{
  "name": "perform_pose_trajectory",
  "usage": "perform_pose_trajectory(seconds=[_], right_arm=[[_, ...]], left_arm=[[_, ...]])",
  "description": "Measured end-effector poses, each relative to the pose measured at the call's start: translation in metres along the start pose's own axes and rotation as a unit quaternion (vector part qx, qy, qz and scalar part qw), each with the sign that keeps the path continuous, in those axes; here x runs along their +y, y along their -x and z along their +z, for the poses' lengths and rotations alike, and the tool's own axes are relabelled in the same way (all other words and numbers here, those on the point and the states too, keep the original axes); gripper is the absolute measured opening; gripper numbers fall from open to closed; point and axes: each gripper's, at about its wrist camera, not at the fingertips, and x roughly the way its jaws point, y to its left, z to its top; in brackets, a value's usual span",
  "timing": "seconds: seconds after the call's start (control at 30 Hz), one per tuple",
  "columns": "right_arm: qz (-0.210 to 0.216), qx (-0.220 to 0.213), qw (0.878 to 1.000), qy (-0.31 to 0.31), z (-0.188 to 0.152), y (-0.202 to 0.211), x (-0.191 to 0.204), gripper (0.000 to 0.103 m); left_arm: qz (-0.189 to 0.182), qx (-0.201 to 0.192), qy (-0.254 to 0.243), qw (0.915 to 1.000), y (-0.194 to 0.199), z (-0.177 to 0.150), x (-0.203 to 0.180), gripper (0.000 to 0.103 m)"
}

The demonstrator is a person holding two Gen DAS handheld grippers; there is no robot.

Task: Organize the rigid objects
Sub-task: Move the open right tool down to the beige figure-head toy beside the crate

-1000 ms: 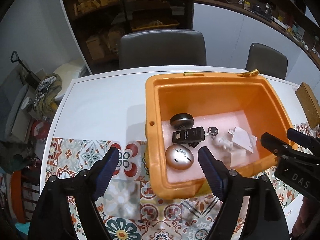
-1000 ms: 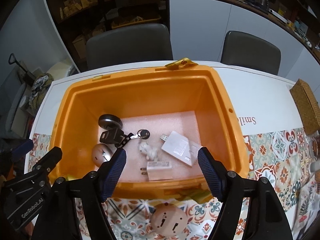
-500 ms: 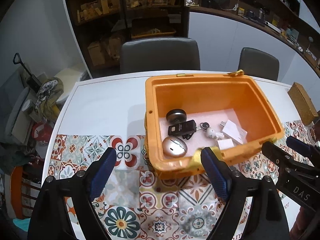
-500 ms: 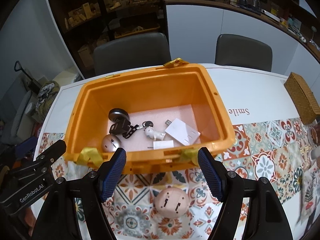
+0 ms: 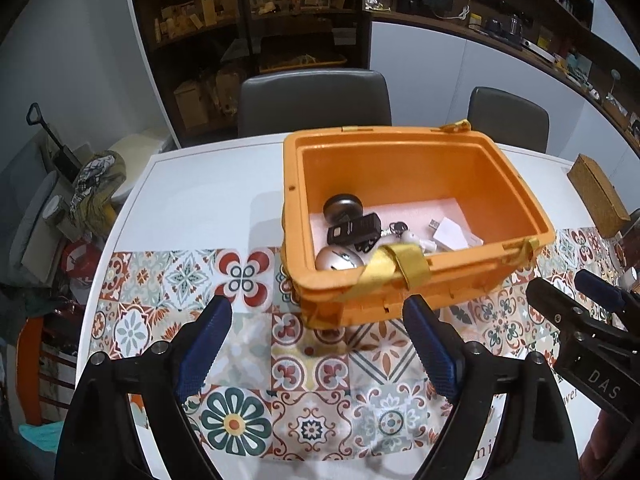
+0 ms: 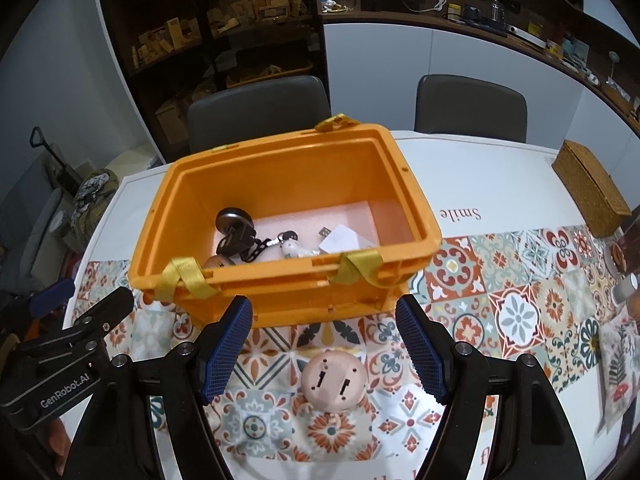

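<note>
Two pairs of tongs hover above the counter (image 5: 192, 208), both spread wide and holding nothing: the left tongs (image 5: 318, 346) and the right tongs (image 6: 324, 346). An orange bin (image 6: 320, 292) stands just beyond them, holding a silver mouse (image 5: 338, 260), a black key fob (image 5: 354, 230) and a white charger (image 5: 452, 236). One round pink disc (image 6: 334, 378) lies on the patterned cloth (image 6: 516, 316) between the right fingers, in front of the bin.

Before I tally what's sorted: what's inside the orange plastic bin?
Orange plastic bin: silver mouse, black key fob, grey puck, white adapter, white figurine. Near wall hides more.
</note>
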Motion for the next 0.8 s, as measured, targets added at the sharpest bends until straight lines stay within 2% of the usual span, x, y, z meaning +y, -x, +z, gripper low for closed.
perform_pose_trajectory(seconds=[0.4, 0.8], right_arm=[[-0.001, 0.018, 1.0, -0.006, -0.029, -0.017, -0.004, 0.074], [-0.01, 0.031, 0.999, 0.004, -0.046, -0.034, -0.003, 0.074]], left_arm=[[0.002, 0.019, 0.0, 0.9998, -0.012, -0.023, -0.001, 0.088], [-0.004, 0.056, -0.002, 0.9984, -0.035, -0.043, -0.006, 0.088]])
